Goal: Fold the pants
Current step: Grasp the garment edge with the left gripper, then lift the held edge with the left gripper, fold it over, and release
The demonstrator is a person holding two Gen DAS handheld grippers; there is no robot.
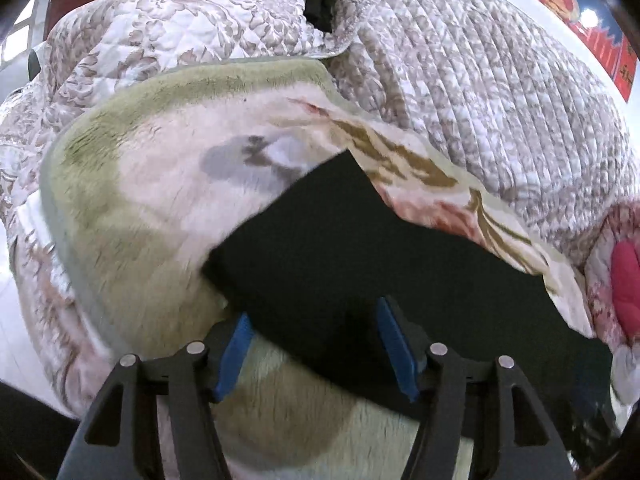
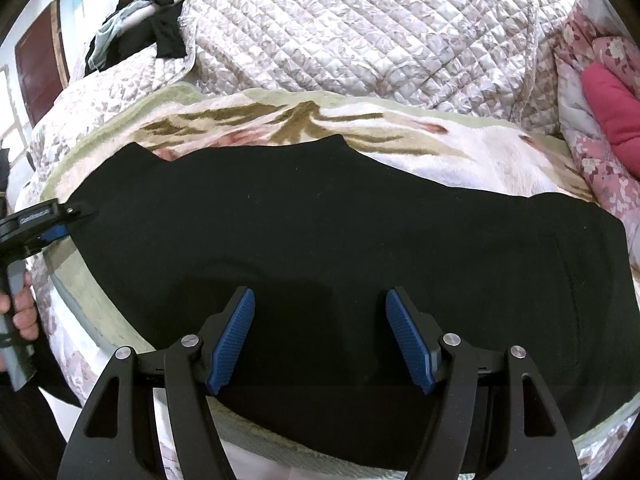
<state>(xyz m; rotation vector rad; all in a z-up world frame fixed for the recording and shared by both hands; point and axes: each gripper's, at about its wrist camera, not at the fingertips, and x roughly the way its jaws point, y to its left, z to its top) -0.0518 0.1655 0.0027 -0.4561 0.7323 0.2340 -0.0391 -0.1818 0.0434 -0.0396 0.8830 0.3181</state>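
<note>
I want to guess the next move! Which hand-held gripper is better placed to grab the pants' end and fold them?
Probably the left hand-held gripper: it sits open at the end of the black pants. The right hand-held gripper hovers open over their middle.

Black pants (image 2: 340, 240) run past the right edge.

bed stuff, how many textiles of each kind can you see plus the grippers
black pants: 1
fleece floral blanket: 1
quilted bedspread: 1
pink cushion: 1
dark clothes pile at the far corner: 1
grippers: 2, left gripper and right gripper, both open
total: 7
</note>
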